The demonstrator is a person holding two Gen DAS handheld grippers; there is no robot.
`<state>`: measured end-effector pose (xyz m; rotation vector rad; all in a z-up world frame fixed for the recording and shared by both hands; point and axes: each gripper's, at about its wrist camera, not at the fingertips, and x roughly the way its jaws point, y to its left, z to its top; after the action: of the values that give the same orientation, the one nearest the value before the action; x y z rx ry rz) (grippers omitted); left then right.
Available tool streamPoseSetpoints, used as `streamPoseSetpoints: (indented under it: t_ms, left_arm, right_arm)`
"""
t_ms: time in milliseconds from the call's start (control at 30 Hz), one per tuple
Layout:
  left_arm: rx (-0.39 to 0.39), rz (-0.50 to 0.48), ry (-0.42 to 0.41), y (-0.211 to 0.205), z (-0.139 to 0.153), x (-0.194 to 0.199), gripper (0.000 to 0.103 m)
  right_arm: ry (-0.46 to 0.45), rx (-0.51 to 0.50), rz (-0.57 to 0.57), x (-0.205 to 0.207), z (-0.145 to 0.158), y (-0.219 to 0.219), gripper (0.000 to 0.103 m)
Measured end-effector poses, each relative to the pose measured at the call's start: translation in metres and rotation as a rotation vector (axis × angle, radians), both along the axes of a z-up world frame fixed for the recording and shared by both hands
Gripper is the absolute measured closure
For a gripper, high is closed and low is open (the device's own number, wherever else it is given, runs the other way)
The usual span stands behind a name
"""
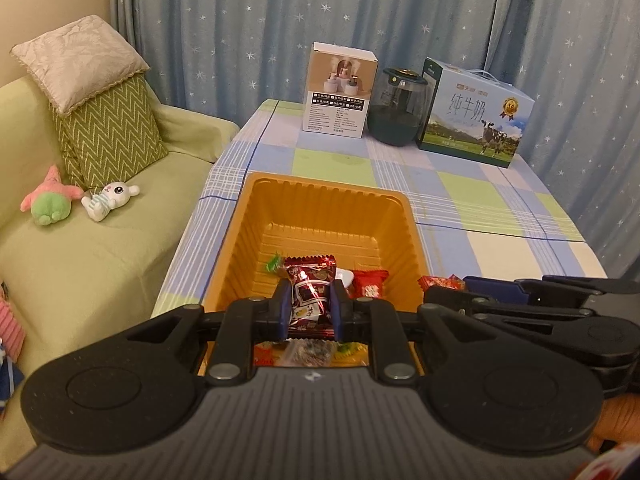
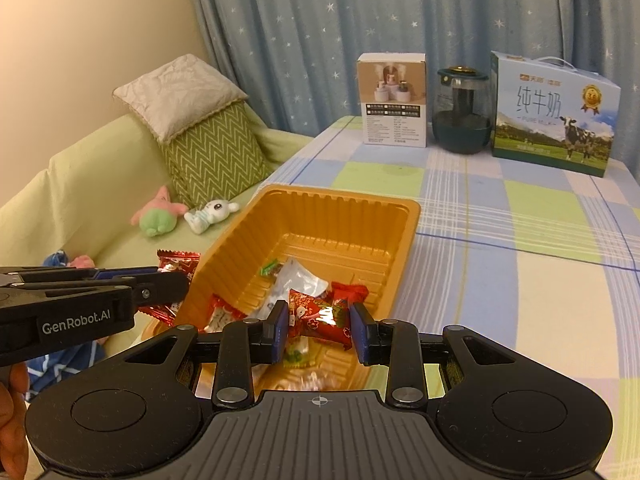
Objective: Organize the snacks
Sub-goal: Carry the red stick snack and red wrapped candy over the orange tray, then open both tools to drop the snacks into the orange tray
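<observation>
An orange plastic tray [image 1: 332, 204] [image 2: 336, 216] sits on the checked tablecloth and holds several wrapped snacks. My left gripper [image 1: 310, 308] is shut on a dark red snack packet [image 1: 310, 288] just above the tray's near end; it shows from the side in the right wrist view [image 2: 160, 286]. My right gripper [image 2: 320, 330] has its jaws around a red wrapped candy [image 2: 320, 314] over the tray, with a small gap on the right side. A red candy [image 1: 370, 284] and a green candy [image 1: 274, 262] lie in the tray.
At the table's far edge stand a white product box [image 1: 340, 90], a dark glass jar [image 1: 398, 108] and a milk carton box [image 1: 476, 114]. A green sofa [image 1: 80, 248] with cushions and plush toys [image 1: 110, 198] is on the left. Blue star curtains hang behind.
</observation>
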<state>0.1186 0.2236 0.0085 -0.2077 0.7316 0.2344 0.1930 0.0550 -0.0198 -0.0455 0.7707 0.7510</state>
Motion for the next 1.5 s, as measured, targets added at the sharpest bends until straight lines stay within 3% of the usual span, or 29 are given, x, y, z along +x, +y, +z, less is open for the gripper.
streamPoseSetpoints:
  t_ms: [900,1333,1400,1433,1500]
  left_arm:
    - [0.030,-0.082,0.054,0.041,-0.025,0.089,0.085]
    - [0.024,-0.104,0.057,0.045,-0.040,0.121,0.085]
    - [0.028,-0.105,0.051,0.046,-0.041,0.122,0.073]
    - [0.028,-0.100,0.049,0.046,-0.042,0.122,0.055]
    - [0.027,-0.097,0.041,0.047,-0.042,0.118,0.053]
  right_arm:
    - [0.030,-0.032,0.014,0.083,-0.025,0.046,0.069]
    - [0.049,-0.032,0.000,0.102,-0.036,0.050,0.069]
    - [0.051,-0.028,-0.003,0.104,-0.037,0.049,0.069]
    - [0.053,-0.025,-0.005,0.104,-0.037,0.048,0.069]
    - [0.055,-0.023,-0.007,0.104,-0.037,0.046,0.069]
